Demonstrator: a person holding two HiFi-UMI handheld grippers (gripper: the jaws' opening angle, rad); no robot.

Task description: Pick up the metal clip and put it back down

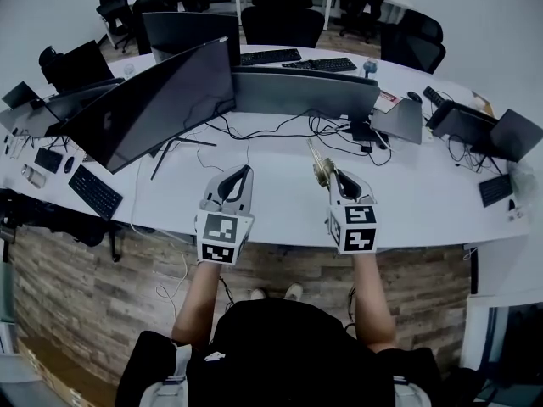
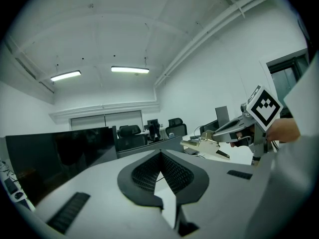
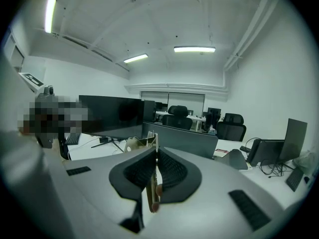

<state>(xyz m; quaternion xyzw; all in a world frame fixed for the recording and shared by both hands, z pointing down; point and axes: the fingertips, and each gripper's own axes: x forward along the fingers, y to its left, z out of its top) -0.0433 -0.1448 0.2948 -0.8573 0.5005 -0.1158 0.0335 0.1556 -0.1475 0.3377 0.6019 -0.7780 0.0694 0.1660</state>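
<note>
The metal clip (image 1: 320,166) is brass-coloured and hangs above the white desk (image 1: 280,197), sticking out past the tips of my right gripper (image 1: 333,175), which is shut on it. In the right gripper view the clip (image 3: 151,185) stands on edge between the black pads. The left gripper view shows the clip (image 2: 205,147) from the side, held out level by the right gripper (image 2: 222,136). My left gripper (image 1: 245,170) hovers a short way to the left of the clip, apart from it. Its jaws (image 2: 160,154) meet at the tips with nothing between them.
A big dark monitor (image 1: 161,100) stands at the left behind the grippers, a grey divider panel (image 1: 305,91) straight behind. Black cables (image 1: 339,130) trail over the desk beyond the clip. A keyboard (image 1: 95,191) lies at the far left. Office chairs (image 1: 284,15) stand beyond.
</note>
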